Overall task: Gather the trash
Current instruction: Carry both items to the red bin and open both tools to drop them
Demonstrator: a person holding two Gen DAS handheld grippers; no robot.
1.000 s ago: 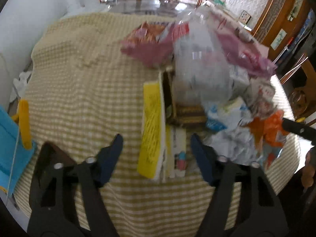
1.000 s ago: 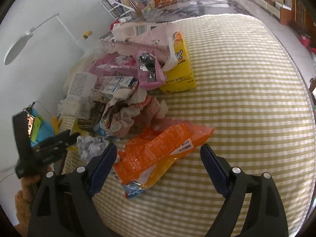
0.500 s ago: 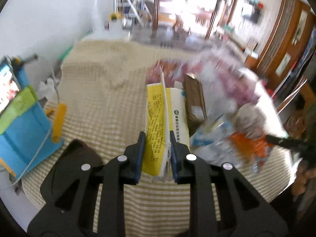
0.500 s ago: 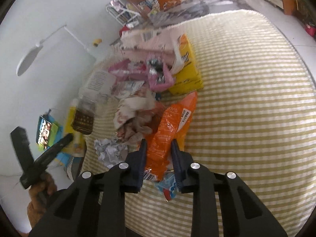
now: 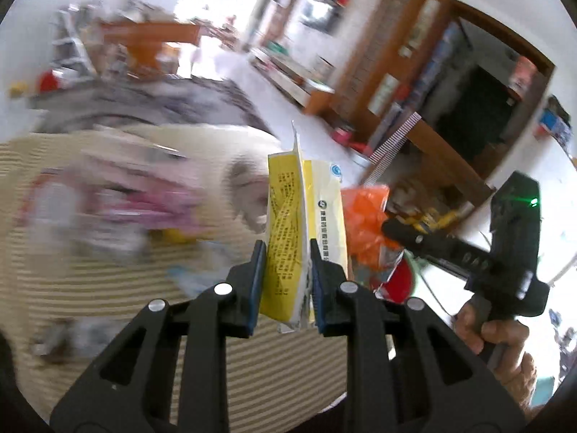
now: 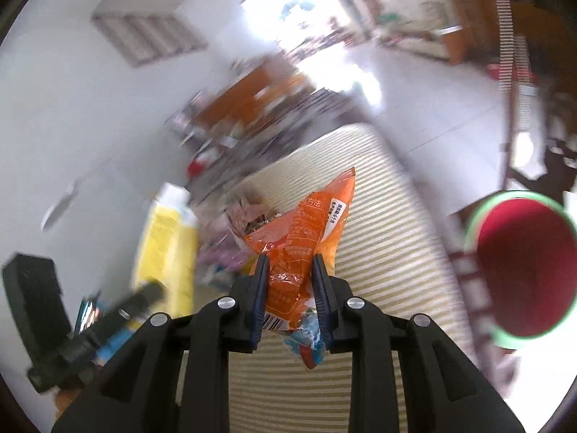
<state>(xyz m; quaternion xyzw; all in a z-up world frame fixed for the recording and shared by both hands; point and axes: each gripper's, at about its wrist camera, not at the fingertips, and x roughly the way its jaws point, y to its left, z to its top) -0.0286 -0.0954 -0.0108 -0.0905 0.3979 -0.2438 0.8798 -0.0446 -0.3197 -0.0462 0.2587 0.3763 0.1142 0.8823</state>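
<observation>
both grippers are loaded. left gripper (image 5: pixel 285 270) is pressed together on a yellow packet (image 5: pixel 288 223), pinching its lower part so the packet stands up along the fingers, long axis pointing away from the camera, top edge free above the tips. right gripper (image 6: pixel 290 285) is likewise closed on an orange wrapper (image 6: pixel 306 231), gripped near its lower end with a barcoded corner and some blue plastic hanging out below the fingers; the wrapper's long axis also runs forward and upward from the tips.

what the next move turns on is the bin (image 6: pixel 519 267), a red-lined tub with a green rim. in the right wrist view it sits off the edge of the striped table (image 6: pixel 378 252), to the right of the wrapper and lower, its mouth facing up toward the camera. in the left wrist view only a red sliver of it (image 5: pixel 398 281) shows, behind the packet and beside the right gripper's body (image 5: pixel 468 252), so it lies to the right of both tools, with the right one nearer. judging from this, the right hand should swing right and let go over the mouth first, then the left must cross further. the rest of the trash pile (image 5: pixel 119 205) is on the table, left of the packet, too blurred to sort out.

risk: the wrapper is limp and may drape over the rim.
</observation>
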